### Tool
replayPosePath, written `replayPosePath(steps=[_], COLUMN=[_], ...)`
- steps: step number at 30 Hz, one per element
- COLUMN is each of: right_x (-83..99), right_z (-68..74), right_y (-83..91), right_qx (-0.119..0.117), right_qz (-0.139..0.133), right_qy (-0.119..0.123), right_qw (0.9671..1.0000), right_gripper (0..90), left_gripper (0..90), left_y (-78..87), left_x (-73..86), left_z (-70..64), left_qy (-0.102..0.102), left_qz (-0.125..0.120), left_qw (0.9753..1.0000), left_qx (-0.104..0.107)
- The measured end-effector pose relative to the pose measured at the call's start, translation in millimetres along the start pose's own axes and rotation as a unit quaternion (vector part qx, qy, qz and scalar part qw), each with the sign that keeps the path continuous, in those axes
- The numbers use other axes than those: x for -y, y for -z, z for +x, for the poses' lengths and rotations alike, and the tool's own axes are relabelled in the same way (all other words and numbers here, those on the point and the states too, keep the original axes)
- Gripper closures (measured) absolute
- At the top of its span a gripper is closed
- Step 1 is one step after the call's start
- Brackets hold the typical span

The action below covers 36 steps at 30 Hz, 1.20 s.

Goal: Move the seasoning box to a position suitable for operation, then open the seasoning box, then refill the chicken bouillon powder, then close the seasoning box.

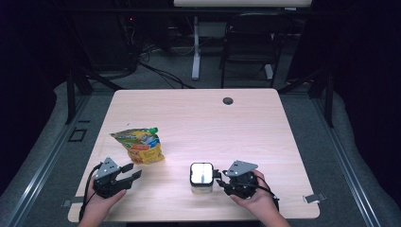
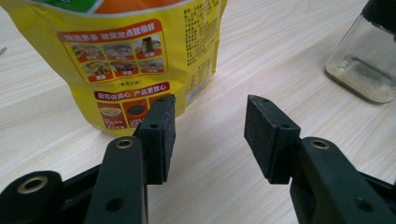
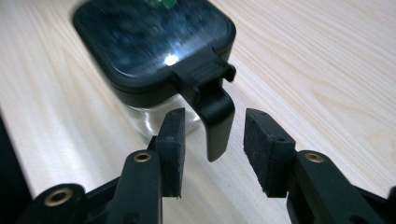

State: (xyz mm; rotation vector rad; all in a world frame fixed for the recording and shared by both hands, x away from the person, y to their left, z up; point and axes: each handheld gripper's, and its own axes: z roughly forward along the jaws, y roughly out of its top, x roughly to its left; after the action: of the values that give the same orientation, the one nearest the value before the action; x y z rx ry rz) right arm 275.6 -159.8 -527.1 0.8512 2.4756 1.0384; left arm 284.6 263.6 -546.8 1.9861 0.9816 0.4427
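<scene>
Table (image 1: 198, 118), light wood, carries two items. Yellow pouch (image 1: 140, 145) w/ green cap lies at front-left; glass jar (image 1: 202, 177) w/ black lid stands at front-centre, some pale granules in its base per left gripper view (image 2: 359, 81).

L gripper (image 1: 127, 176): jaws apart, nothing between them, pointed at pouch's bottom edge (image 2: 140, 70); close to it, contact not confirmed. Held in person's left hand (image 1: 101, 201).

R gripper (image 1: 219, 179): jaws apart, set either side of black latch tab (image 3: 212, 116) hanging from jar lid (image 3: 149, 42). Tab sits between pads, not clamped; gap visible both sides. Held in right hand (image 1: 255, 198).

Pouch and jar well apart.
</scene>
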Motion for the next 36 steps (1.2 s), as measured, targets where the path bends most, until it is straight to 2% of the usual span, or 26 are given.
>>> replayPosePath(steps=[2, 3, 6, 8, 10, 13, 16, 18, 22, 24, 27, 31, 36], right_x=[-0.6, -0.5, -2.9, -7.6, -13.3, -19.3, -16.7, -11.1, -5.0, -5.0, -7.3, -10.1, -15.0], right_z=[2.4, 3.7, 2.7, 1.3, -0.1, 0.0, 1.8, 1.4, -0.6, -1.9, -2.1, -1.1, 3.9], right_y=[6.8, 9.7, 14.3, 15.4, 16.4, 15.5, 16.6, 16.9, 15.8, 15.6, 17.2, 16.2, 16.2], right_qx=[-0.008, -0.005, 0.013, 0.024, 0.038, 0.036, 0.049, 0.045, 0.051, 0.048, 0.054, 0.053, 0.050], right_qz=[-0.012, -0.016, -0.023, -0.025, -0.032, -0.043, -0.052, -0.057, -0.061, -0.075, -0.085, -0.080, -0.086], right_qy=[-0.010, -0.015, -0.026, -0.048, -0.064, -0.082, -0.081, -0.091, -0.095, -0.109, -0.107, -0.098, -0.097], right_qw=[0.9998, 0.9998, 0.9993, 0.9983, 0.9967, 0.9951, 0.9941, 0.9932, 0.9922, 0.9901, 0.9891, 0.9906, 0.9903], right_gripper=[59.0, 58.9, 59.0, 59.0, 64.5, 69.1, 70.9, 73.4, 78.1, 79.9, 83.3, 86.1, 89.7], left_gripper=[53.7, 53.7, 53.5, 53.2, 53.2, 53.2, 53.0, 53.0, 52.8, 52.8, 52.8, 52.7, 52.4], left_y=[0.5, 1.5, 2.8, 3.4, 3.1, 1.2, 0.7, 1.0, 2.2, 2.8, 3.2, 3.6, 2.3], left_x=[0.4, 0.3, -0.5, -1.1, -1.0, -0.2, 0.8, 1.3, 1.2, 1.4, 1.7, 1.9, 0.9], left_z=[-1.7, -2.6, -4.1, -4.8, -6.0, -7.0, -7.1, -7.7, -7.5, -7.9, -8.7, -9.4, -9.5], left_qy=[-0.002, -0.004, -0.003, 0.001, -0.006, -0.009, -0.012, -0.011, -0.008, -0.005, -0.003, -0.004, -0.001], left_qz=[0.001, 0.003, -0.004, -0.007, -0.006, -0.003, 0.001, 0.003, -0.001, -0.003, -0.002, -0.004, -0.010], left_qw=[1.0000, 1.0000, 1.0000, 0.9999, 0.9999, 0.9999, 0.9999, 0.9999, 0.9999, 1.0000, 1.0000, 1.0000, 0.9999], left_qx=[0.003, 0.004, 0.004, 0.007, 0.007, 0.007, 0.009, 0.008, 0.007, 0.007, 0.005, 0.007, 0.009])
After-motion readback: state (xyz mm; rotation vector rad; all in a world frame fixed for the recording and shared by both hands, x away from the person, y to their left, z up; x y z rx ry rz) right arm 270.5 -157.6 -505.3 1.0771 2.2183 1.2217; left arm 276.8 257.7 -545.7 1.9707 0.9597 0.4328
